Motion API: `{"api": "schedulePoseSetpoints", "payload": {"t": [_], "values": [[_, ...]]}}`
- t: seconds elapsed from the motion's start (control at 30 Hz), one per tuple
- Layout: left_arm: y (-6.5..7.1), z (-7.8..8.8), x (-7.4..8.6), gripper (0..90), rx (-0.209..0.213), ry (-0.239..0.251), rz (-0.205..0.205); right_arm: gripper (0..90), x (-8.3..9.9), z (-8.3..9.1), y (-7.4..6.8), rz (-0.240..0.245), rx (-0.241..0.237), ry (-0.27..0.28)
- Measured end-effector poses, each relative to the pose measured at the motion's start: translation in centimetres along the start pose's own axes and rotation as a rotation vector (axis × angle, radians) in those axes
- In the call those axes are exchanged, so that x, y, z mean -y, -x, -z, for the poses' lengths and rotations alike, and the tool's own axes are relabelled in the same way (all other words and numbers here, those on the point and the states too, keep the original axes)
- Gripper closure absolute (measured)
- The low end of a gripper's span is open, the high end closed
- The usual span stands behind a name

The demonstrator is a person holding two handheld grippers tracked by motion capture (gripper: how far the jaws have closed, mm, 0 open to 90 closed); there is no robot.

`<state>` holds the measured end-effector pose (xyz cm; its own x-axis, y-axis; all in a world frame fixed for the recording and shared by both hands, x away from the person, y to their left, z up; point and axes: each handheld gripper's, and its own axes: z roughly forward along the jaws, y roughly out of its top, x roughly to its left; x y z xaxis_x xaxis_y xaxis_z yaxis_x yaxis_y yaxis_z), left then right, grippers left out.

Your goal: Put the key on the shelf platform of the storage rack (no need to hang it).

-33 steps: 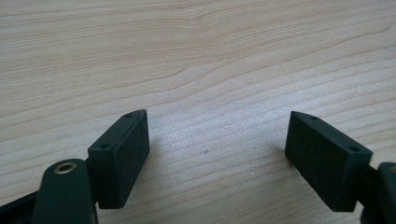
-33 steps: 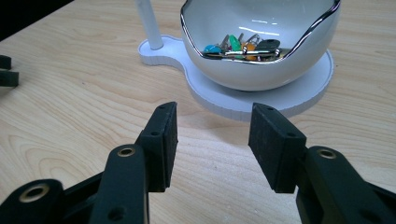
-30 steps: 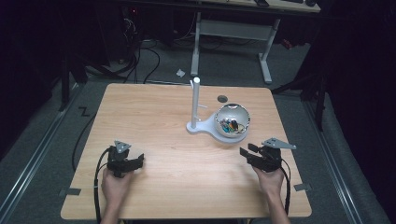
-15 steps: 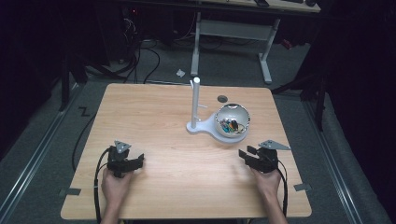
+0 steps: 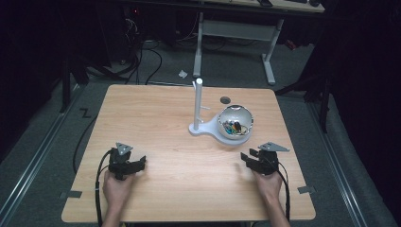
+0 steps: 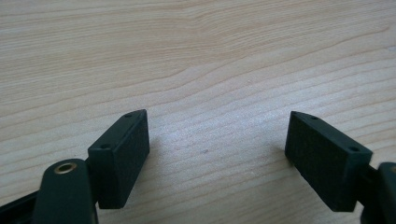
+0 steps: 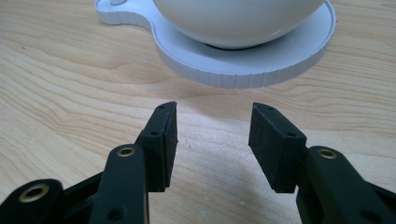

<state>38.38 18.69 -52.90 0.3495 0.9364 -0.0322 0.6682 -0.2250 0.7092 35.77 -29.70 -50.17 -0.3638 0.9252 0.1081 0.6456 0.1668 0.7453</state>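
A white bowl (image 5: 235, 122) with small coloured items inside sits on a white stand base (image 5: 208, 129) that carries an upright white post (image 5: 198, 101). My right gripper (image 5: 249, 159) rests low over the wood, near the table's right front, a short way in front of the bowl. Its jaws stand open with nothing between them, and the right gripper view has the bowl (image 7: 238, 18) and base (image 7: 243, 65) just ahead of the right gripper (image 7: 212, 140). My left gripper (image 5: 138, 163) lies at the left front, open and empty. Its pads (image 6: 123, 154) hover over bare wood around the left gripper (image 6: 217, 156).
The wooden table (image 5: 156, 118) has a small dark hole (image 5: 225, 100) behind the bowl. Dark floor, cables and a white desk frame (image 5: 236, 33) lie beyond the far edge. Bare wood spreads between the two hands.
My right gripper has sunk toward the table and come slightly nearer the front edge. The left gripper has stayed put.
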Motion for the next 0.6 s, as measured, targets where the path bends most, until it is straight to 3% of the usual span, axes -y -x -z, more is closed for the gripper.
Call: {"api": "schedulePoseSetpoints", "payload": {"t": [0.23,0.6], "values": [[0.0,0.0,0.0,22.3,0.0,0.0,0.0,52.2,0.3,-0.5,0.1,-0.006,0.014,-0.011],[0.0,0.0,0.0,22.2,-0.001,0.0,0.0,50.3,1.0,-1.2,0.3,0.023,0.046,-0.048]]}}
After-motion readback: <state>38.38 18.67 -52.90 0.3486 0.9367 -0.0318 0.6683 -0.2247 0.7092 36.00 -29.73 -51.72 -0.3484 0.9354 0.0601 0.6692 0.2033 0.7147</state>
